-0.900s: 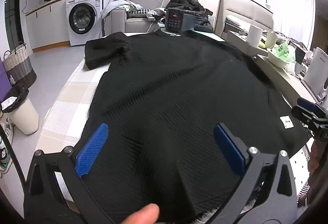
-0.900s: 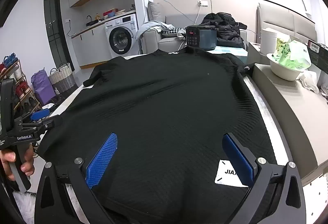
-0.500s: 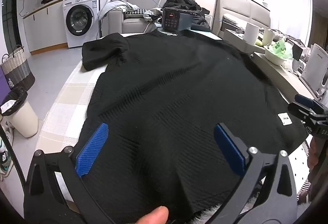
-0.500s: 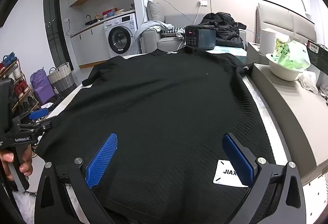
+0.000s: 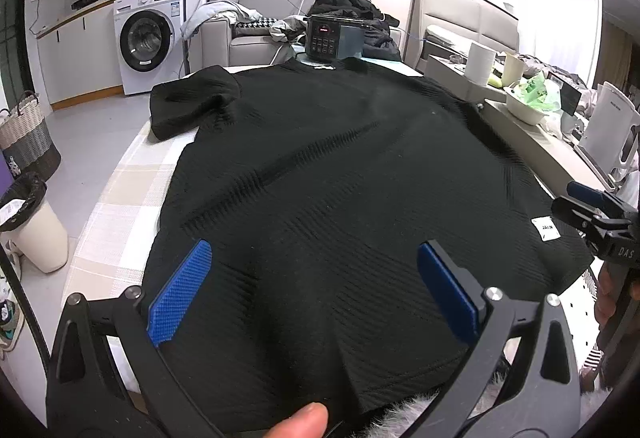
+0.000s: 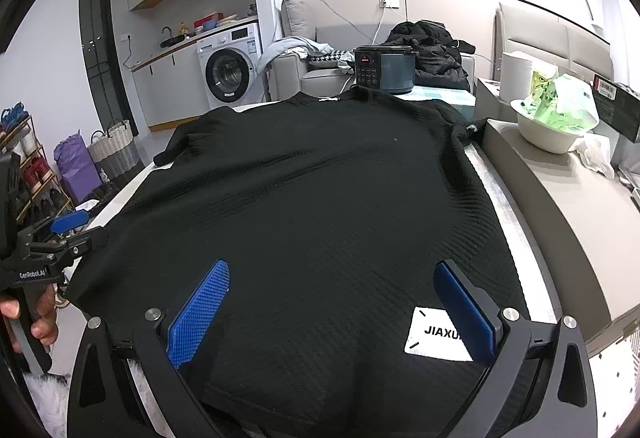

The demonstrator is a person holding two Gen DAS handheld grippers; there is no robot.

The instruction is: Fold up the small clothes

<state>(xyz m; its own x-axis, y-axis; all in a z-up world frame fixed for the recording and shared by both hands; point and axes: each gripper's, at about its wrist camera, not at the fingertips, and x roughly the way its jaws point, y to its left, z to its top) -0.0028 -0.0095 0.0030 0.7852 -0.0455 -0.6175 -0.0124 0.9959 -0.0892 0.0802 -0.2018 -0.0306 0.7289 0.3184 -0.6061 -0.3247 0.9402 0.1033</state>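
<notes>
Left wrist view: the black knit T-shirt [image 5: 340, 189] lies spread flat on the table w/ checked cloth [image 5: 120, 205], hem near the camera, collar far, by the rice cooker [image 5: 334, 37]. So its long axis runs straight away from the tongs. The left gripper [image 5: 316, 290] is wide open, blue pads apart over the hem region, nothing held. The left sleeve [image 5: 192, 101] sticks out to the left at the far end. The right gripper [image 5: 592, 209] shows at the right edge, beside the hem corner w/ the white label [image 5: 546, 228].

Right wrist view: same shirt [image 6: 304, 222], the right gripper [image 6: 332, 310] also wide open and empty above the hem; white label [image 6: 430, 334] sits just by its right pad. The left gripper [image 6: 68, 234] is beside the opposite hem corner.

Judgement: each gripper is near its own hem corner, approx. equal, so the next move is probably to pinch the hem and fold along the long axis toward the collar.
</notes>
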